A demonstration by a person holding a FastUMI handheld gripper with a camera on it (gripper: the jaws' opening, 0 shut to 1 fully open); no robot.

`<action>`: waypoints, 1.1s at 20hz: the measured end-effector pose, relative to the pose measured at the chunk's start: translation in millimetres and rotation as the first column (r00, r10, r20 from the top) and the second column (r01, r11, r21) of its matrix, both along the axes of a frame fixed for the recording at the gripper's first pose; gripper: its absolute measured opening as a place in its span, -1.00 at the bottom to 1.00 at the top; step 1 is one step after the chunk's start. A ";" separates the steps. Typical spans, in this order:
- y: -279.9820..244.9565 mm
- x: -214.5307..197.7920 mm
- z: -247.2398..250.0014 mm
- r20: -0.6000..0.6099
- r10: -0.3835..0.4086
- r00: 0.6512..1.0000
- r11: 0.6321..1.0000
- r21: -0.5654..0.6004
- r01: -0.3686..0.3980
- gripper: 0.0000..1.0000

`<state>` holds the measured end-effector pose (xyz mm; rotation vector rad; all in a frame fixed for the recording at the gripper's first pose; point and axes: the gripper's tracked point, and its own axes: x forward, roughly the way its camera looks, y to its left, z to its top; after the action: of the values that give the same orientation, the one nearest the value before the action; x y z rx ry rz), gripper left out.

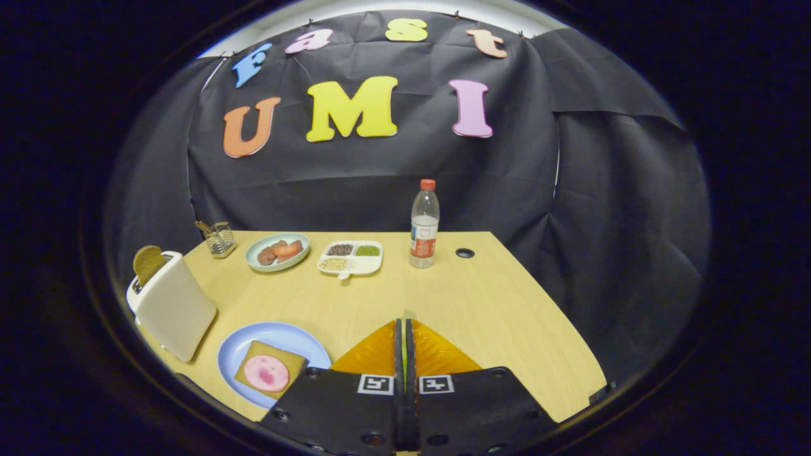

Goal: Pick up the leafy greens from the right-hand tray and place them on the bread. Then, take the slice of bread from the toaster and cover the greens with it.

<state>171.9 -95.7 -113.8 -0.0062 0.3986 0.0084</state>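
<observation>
At the bottom centre of the frame the gripper (pixel 403 329) has its two orange fingers pressed flat together, jaws closed on nothing, hovering over bare wood of the pale wooden table (pixel 507 304). It looks like a resting pose, with no step of the task begun.

At the lower left, just beside the fingers, a round light-blue plate (pixel 279 332) carries a square slice of toasted bread (pixel 253 370) topped with a pink round of sliced meat (pixel 267 372), face up, ready to take a layer of greens.

At the left of the frame a white toaster (pixel 174 307) stands upright with a brown slice of bread (pixel 147 261) poking out of its slot, high enough to be pinched.

Beyond the fingers, mid-frame, a white divided tray (pixel 374 265) holds dark, pale and green fillings; the green portion (pixel 367 251) in its right rear compartment is probably the leafy greens, though too small to tell. Left of it sits a pale green plate of reddish food (pixel 253 259); to the tray's right stands a clear plastic bottle with a red cap (pixel 424 221).
</observation>
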 end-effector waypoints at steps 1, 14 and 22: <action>5.9 -0.8 1.6 0.004 0.016 1.000 1.000 -0.012 -0.016 -1.00; -64.0 17.9 -114.0 -0.231 -0.182 0.956 0.983 -0.030 0.180 0.07; -51.0 20.8 -157.7 -0.340 -0.173 0.924 0.978 0.055 0.203 0.18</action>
<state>192.6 -146.7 -271.5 0.1237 0.7378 -0.1651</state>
